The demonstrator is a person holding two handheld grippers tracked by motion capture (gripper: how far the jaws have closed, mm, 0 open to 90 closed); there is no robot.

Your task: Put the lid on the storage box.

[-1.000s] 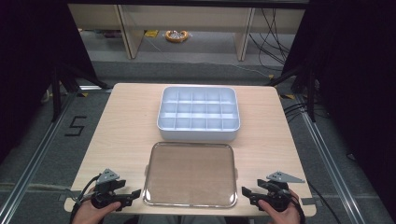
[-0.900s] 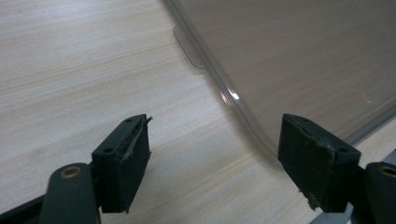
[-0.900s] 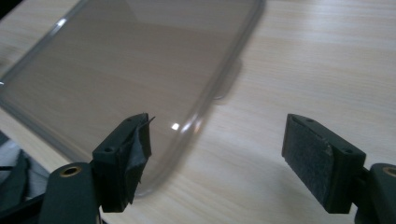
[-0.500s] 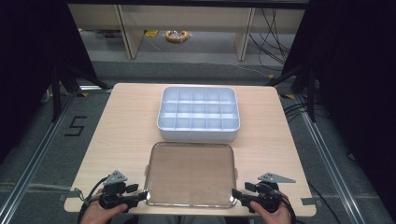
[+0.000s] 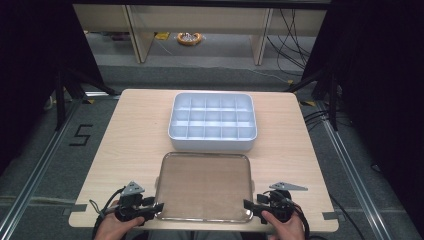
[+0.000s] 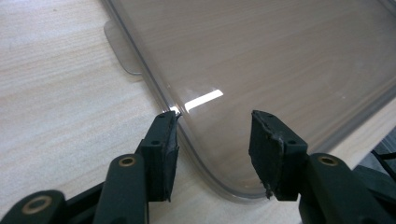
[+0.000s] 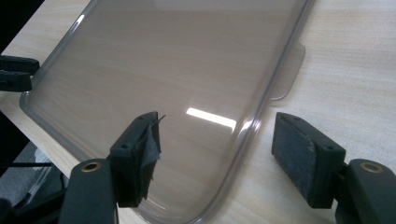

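On the table's near edge, left gripper point(image 5: 159, 207) and right gripper point(image 5: 247, 204), fingers apart, flanking clear lid point(image 5: 204, 185).

Lab: numbered floor mark point(image 5: 80, 135), loose cables point(image 5: 290, 30), alu rails point(image 5: 350, 170).

The high view looks down over the clear lid point(image 5: 204, 186); both gripper views face its near corners closely.
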